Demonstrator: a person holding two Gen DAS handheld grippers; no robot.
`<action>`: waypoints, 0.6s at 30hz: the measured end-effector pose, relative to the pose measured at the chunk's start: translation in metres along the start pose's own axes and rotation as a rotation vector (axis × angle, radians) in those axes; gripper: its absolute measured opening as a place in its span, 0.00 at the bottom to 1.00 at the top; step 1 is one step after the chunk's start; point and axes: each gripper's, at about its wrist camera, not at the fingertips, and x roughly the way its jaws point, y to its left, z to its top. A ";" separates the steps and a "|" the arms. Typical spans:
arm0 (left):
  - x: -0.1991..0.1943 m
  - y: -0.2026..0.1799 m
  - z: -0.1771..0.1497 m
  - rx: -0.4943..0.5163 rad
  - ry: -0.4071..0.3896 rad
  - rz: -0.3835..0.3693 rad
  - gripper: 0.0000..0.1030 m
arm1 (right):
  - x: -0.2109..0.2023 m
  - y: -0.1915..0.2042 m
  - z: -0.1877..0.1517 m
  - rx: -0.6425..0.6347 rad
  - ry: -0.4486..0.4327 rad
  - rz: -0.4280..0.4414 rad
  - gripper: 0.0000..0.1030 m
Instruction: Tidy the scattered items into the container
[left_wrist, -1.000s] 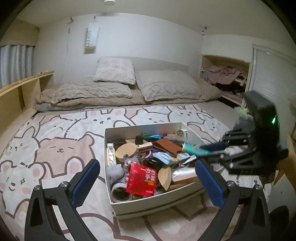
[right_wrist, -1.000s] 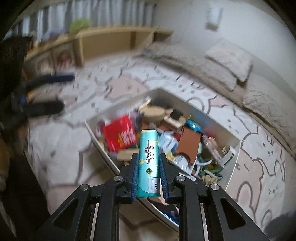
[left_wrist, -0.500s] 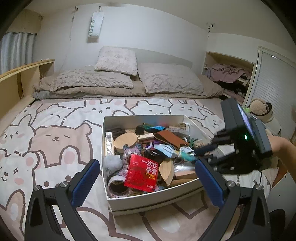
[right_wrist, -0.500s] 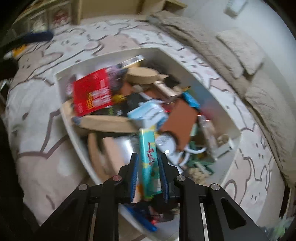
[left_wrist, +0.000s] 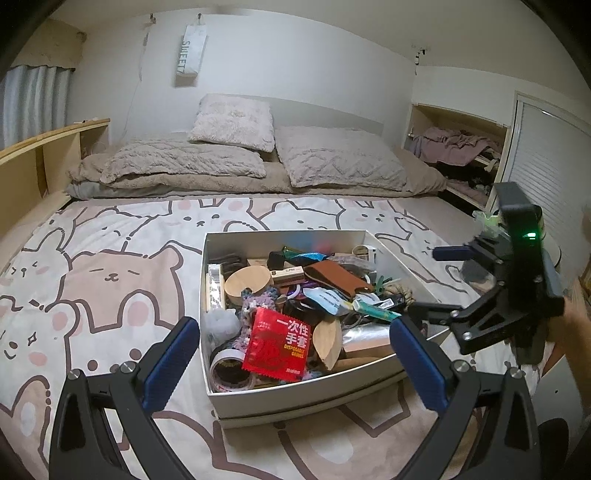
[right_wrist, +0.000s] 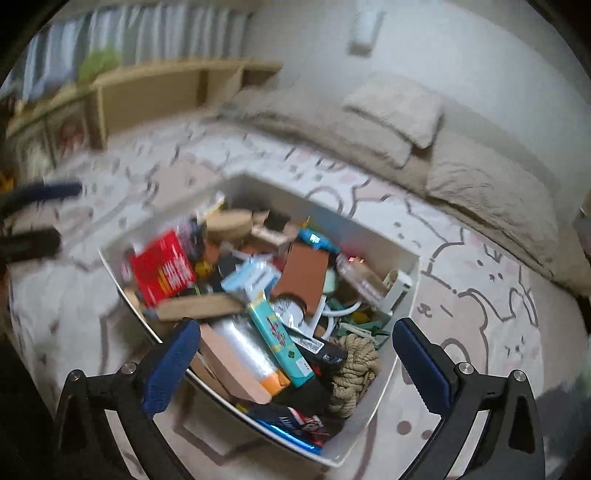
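Note:
A white box (left_wrist: 295, 398) full of small items sits on the bear-print bedspread. A teal tube (right_wrist: 280, 339) lies loose on top of the pile near the box's right side, also seen as the teal tube (left_wrist: 373, 310) in the left wrist view. My right gripper (right_wrist: 297, 330) hovers over that corner, its jaws opening wide with nothing held between them. From the left it shows as the right gripper (left_wrist: 436, 280) beside the box's right wall. My left gripper (left_wrist: 293, 332) stands open in front of the box, holding nothing.
In the box lie a red glove packet (left_wrist: 279, 347), a brown pouch (left_wrist: 336, 275) and a rope coil (right_wrist: 354, 362). Pillows (left_wrist: 232, 122) sit at the bed's head. A wooden shelf (left_wrist: 37, 162) runs along the left, a closet nook (left_wrist: 454, 147) at the right.
The right gripper was shut on the teal tube, dipped into the box, then opened and drew back. The tube now lies in the box. The left gripper stayed put.

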 end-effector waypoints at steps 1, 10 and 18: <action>-0.002 -0.001 0.000 -0.003 -0.002 -0.003 1.00 | -0.006 0.002 -0.002 0.012 -0.021 -0.010 1.00; -0.017 -0.014 -0.003 -0.013 -0.021 0.002 1.00 | -0.052 0.017 -0.022 0.099 -0.131 -0.052 1.00; -0.032 -0.034 -0.009 0.008 -0.028 0.007 1.00 | -0.088 0.026 -0.032 0.181 -0.199 -0.071 1.00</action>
